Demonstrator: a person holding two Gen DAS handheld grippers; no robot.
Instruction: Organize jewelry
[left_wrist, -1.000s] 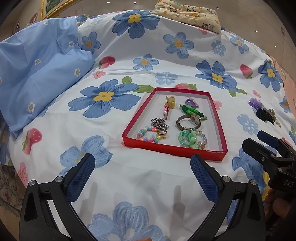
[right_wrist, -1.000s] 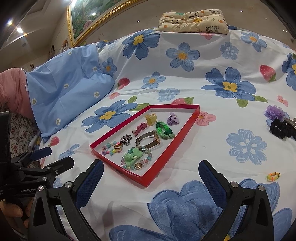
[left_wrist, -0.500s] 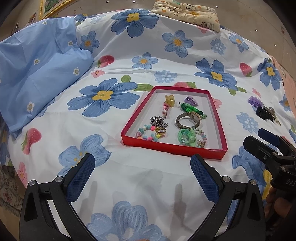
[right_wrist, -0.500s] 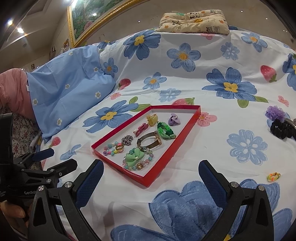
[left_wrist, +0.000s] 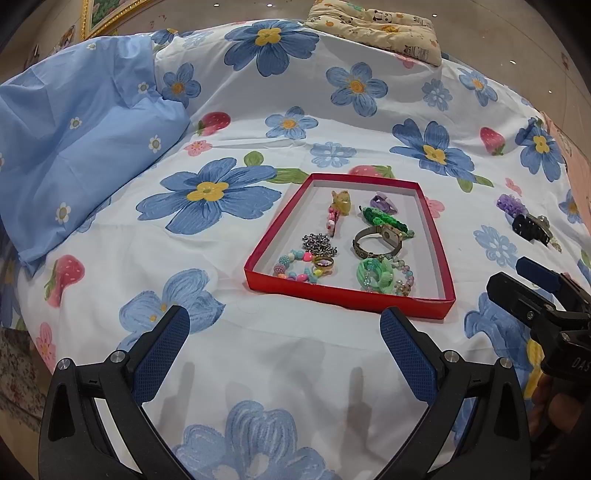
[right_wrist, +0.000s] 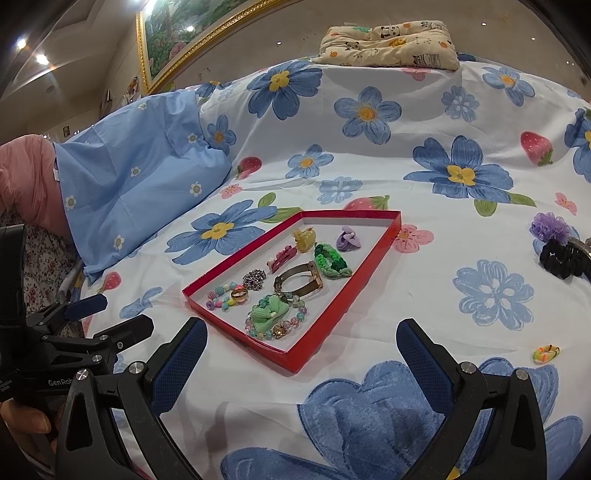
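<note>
Jewelry is mostly gathered in the red tray on the floral bedspread. Outside it, a small yellow hair tie is seen just right of the right gripper, and a purple scrunchie and black scrunchie lie farther right. The right gripper is held wide open and empty, as is the left gripper. The strays are judged nearer the right hand.
</note>
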